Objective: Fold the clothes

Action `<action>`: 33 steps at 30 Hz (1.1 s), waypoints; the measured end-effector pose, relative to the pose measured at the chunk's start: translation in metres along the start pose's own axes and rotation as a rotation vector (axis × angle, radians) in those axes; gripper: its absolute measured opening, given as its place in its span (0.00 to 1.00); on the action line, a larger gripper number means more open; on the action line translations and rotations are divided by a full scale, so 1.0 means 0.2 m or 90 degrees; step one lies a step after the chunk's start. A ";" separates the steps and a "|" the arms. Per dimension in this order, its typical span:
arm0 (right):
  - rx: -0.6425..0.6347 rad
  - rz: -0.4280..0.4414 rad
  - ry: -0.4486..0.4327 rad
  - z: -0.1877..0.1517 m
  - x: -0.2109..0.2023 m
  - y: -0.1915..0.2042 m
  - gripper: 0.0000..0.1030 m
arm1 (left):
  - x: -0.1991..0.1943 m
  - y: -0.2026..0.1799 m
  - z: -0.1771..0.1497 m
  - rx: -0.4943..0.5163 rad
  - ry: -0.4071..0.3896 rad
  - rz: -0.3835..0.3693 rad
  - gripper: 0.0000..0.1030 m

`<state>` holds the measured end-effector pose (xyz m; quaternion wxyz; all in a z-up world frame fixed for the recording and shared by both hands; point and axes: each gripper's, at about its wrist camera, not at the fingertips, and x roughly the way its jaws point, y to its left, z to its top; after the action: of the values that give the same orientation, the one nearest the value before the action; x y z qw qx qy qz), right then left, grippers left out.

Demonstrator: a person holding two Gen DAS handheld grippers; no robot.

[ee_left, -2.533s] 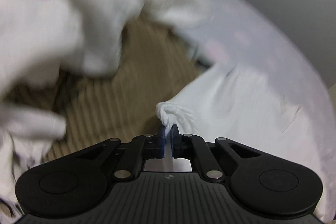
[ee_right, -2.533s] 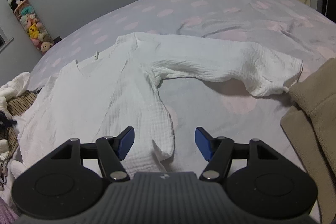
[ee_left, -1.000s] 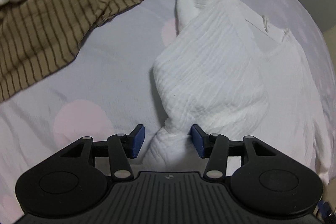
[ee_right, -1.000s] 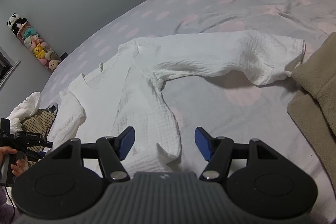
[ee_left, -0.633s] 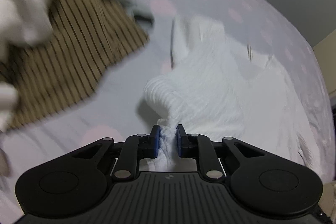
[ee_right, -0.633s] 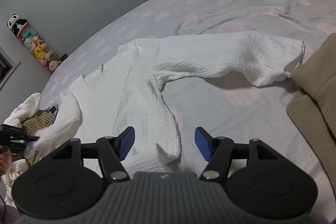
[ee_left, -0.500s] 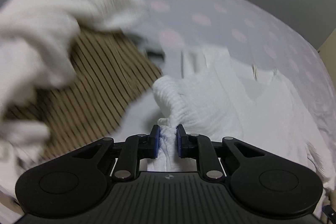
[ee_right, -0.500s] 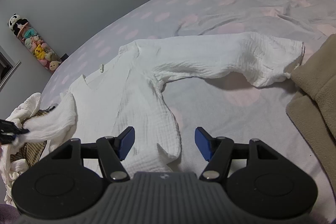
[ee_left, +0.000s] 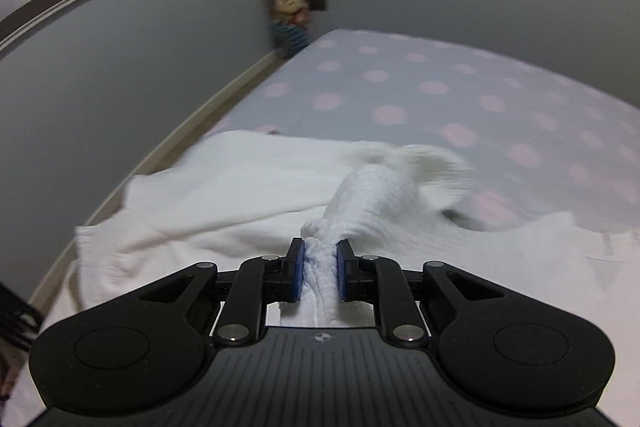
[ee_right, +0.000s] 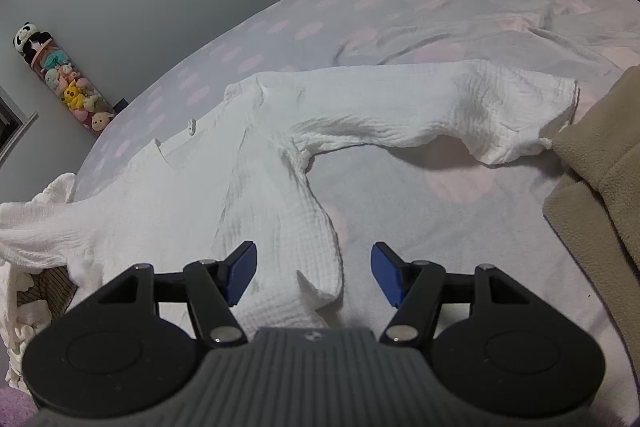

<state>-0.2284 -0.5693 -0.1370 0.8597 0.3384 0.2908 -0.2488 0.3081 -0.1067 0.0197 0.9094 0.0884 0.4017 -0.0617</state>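
Observation:
A white crinkled long-sleeved shirt [ee_right: 256,171] lies on the grey bedsheet with pink dots [ee_right: 400,211]. One sleeve [ee_right: 460,111] stretches flat to the right. The other sleeve [ee_left: 372,195] is bunched and pulled taut toward the left, and my left gripper [ee_left: 319,267] is shut on its cuff. My right gripper [ee_right: 314,269] hangs open just above the shirt's lower hem, with the hem corner [ee_right: 316,279] between its blue pads, not touching. In the right wrist view the pulled sleeve [ee_right: 36,231] runs off the left edge.
A tan fleece garment [ee_right: 600,195] lies at the right edge of the bed. A brown striped cloth [ee_right: 52,287] and white laundry [ee_right: 20,323] sit at the left. A column of plush toys [ee_right: 68,83] hangs in the wall corner. Another white garment [ee_left: 208,195] lies near the bed's left edge.
My left gripper shut on the sleeve cuff, then lifted and pulled it out to the left, stretching the sleeve away from the shirt body. The right gripper has stayed still and open.

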 end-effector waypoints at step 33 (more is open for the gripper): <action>-0.073 -0.017 0.228 0.04 0.11 0.06 0.65 | -0.03 -0.32 -0.88 0.464 0.291 -0.357 0.49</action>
<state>-0.2024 -0.5725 -0.1414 0.8087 0.3238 0.4572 -0.1791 0.1665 -0.1330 -0.0995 0.6571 0.2997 0.5511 -0.4180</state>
